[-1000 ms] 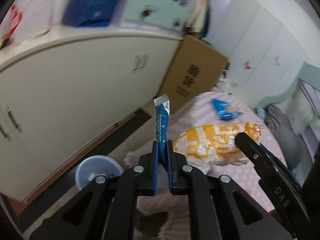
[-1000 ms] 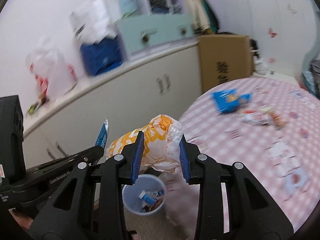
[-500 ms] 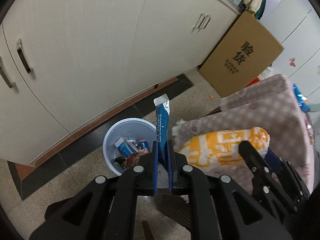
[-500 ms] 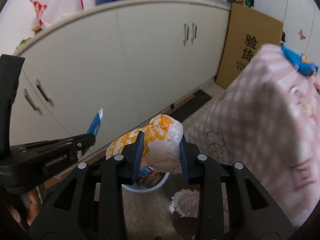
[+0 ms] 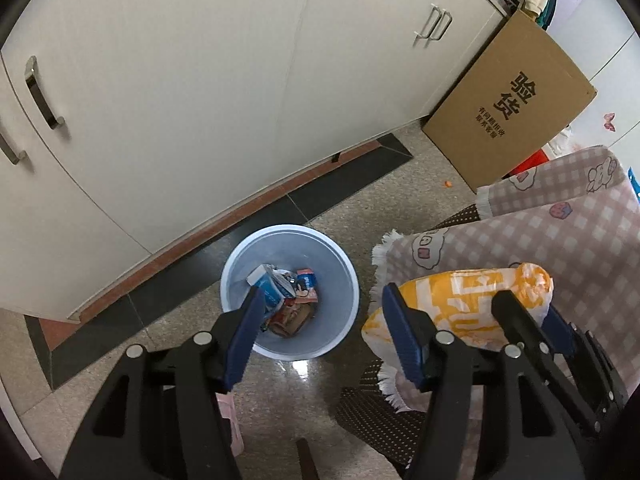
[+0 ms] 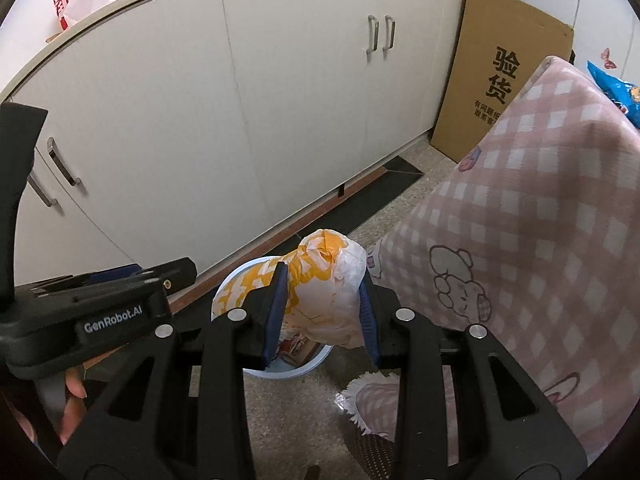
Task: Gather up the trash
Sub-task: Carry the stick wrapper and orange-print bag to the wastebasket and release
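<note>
A pale blue bin (image 5: 240,268) stands on the floor in front of the cabinets, with several wrappers (image 5: 288,300) lying inside. Directly above it is my left gripper (image 5: 325,300), its jaws opening and nothing between them. The blue pads (image 5: 248,320) frame the bin's mouth. Just to the right, my right gripper (image 6: 322,280) is shut on a crumpled orange-and-white plastic bag (image 6: 324,256), which hangs over the bin's rim (image 6: 236,276). The left wrist view shows the same bag (image 5: 460,300) beside the tablecloth. The left gripper (image 6: 176,272) shows side-on at the left of the right wrist view.
White cabinet doors (image 5: 200,80) with metal handles run behind the bin. A cardboard box (image 5: 512,108) leans against them. A pink checked tablecloth (image 6: 540,200) hangs at the right, with a blue packet (image 6: 616,92) on top. A person's hand (image 6: 72,396) holds the left gripper.
Both grippers came down over the bin. The left gripper opened, and the blue wrapper it was pinching is gone from its jaws. The right gripper kept hold of the bag.
</note>
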Motion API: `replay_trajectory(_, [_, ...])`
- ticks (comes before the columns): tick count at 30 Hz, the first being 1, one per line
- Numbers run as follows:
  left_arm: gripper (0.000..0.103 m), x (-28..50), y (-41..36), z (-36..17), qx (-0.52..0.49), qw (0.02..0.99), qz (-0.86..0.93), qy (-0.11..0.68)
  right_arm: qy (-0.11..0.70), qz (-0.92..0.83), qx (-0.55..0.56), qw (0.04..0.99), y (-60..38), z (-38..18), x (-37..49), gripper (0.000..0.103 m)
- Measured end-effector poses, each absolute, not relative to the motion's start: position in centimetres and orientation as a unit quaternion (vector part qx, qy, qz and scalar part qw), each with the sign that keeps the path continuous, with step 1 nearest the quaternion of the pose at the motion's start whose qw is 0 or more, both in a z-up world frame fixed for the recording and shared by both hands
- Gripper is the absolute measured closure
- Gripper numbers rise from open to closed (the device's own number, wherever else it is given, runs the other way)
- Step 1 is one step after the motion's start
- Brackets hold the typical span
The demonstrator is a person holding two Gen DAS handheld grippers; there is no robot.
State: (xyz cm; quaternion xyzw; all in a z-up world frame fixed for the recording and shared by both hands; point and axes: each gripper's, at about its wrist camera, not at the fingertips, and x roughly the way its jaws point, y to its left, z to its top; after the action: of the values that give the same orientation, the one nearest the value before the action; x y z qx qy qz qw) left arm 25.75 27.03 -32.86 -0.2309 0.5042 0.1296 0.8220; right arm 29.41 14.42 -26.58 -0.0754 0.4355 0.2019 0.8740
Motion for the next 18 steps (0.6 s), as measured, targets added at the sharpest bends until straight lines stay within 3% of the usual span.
replay_trajectory(14, [0.040, 24.1, 29.3, -31.9, -0.241, 0.821, 0.196, 0.479, 0.431, 0.216, -0.065, 0.874, 16.8, -26.5, 30.3, 0.067])
replay_trajectory(17, [0.040, 23.5, 29.9, -31.5, -0.233, 0.822, 0.224, 0.468, 0.422, 0.222, -0.053, 0.877, 17.5, -26.2, 30.7, 0.060])
replay_trajectory(18, [0.040, 23.4, 30.1, -31.3, -0.233, 0.822, 0.230, 0.466, 0.418, 0.226, -0.047, 0.878, 17.7, -26.1, 30.8, 0.052])
